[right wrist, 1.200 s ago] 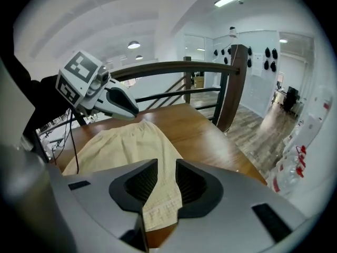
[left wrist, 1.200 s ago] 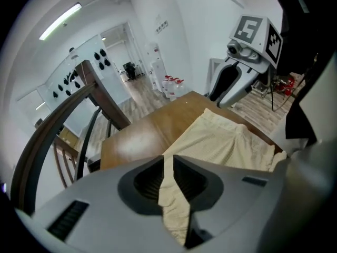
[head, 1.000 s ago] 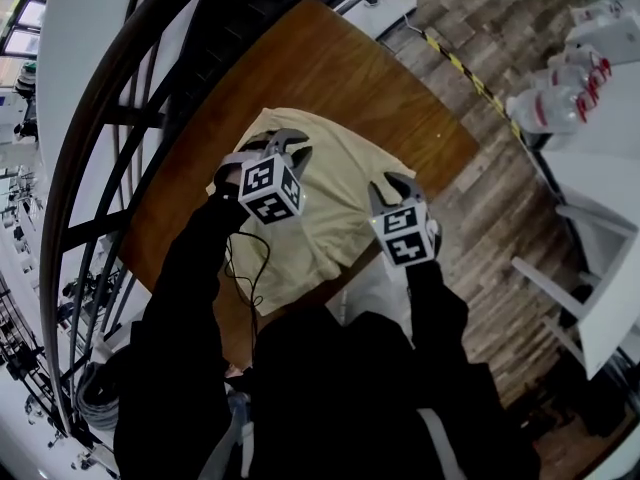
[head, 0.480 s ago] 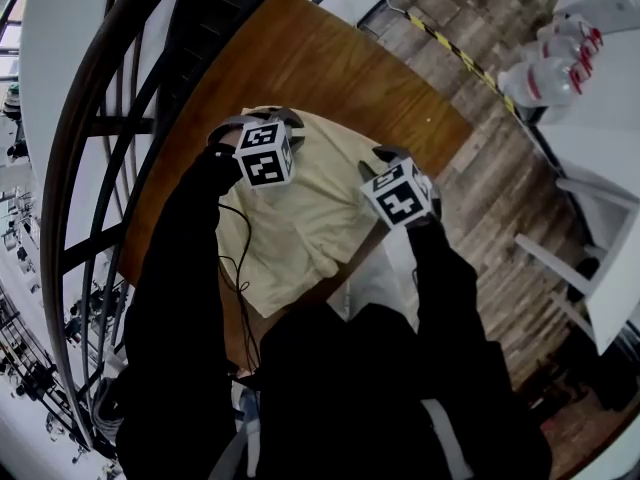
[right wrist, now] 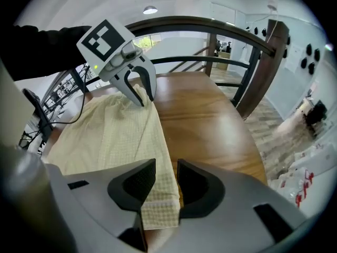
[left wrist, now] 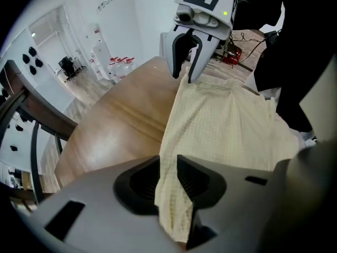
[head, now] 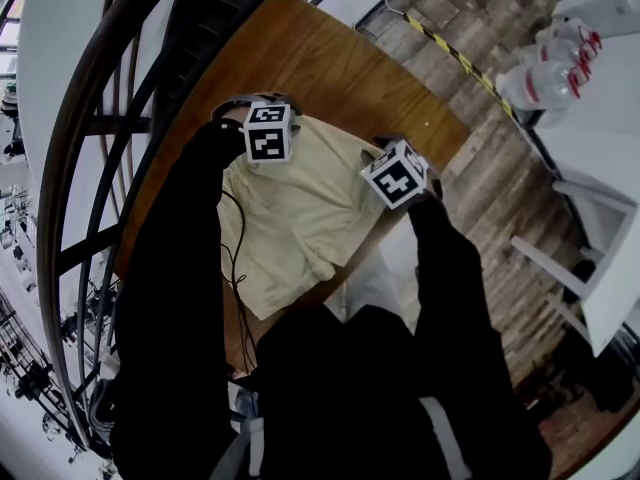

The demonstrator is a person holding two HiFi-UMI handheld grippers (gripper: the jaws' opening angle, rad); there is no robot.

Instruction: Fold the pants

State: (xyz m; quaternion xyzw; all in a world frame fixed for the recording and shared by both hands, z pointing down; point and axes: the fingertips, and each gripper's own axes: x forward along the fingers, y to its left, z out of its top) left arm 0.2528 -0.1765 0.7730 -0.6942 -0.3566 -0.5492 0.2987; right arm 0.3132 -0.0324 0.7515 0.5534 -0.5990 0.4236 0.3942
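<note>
On the round brown wooden table, the pale yellow pants lie spread flat on the half nearer the person, their near edge reaching the table's rim. Both tools point steeply down at the far edge of the cloth, 1 at each end of it.

The left gripper stands at the far left corner. Its jaws have just been opening and now stand at a middling gap, with a bunched fold of the yellow fabric running up between the 2 pads, slack rather than pinched.

The right gripper stands at the far right corner. Its jaws have also just been opening and are now wide apart. The hemmed edge of the pants lies between them, and a thin strip of bare wood shows between the cloth and 1 pad.

Each gripper view shows the other tool across the cloth, its tips down at the same far edge. Black sleeves reach out to both tools, and a thin black cable hangs beside the left sleeve. A dark curved railing runs past the table's left side.
</note>
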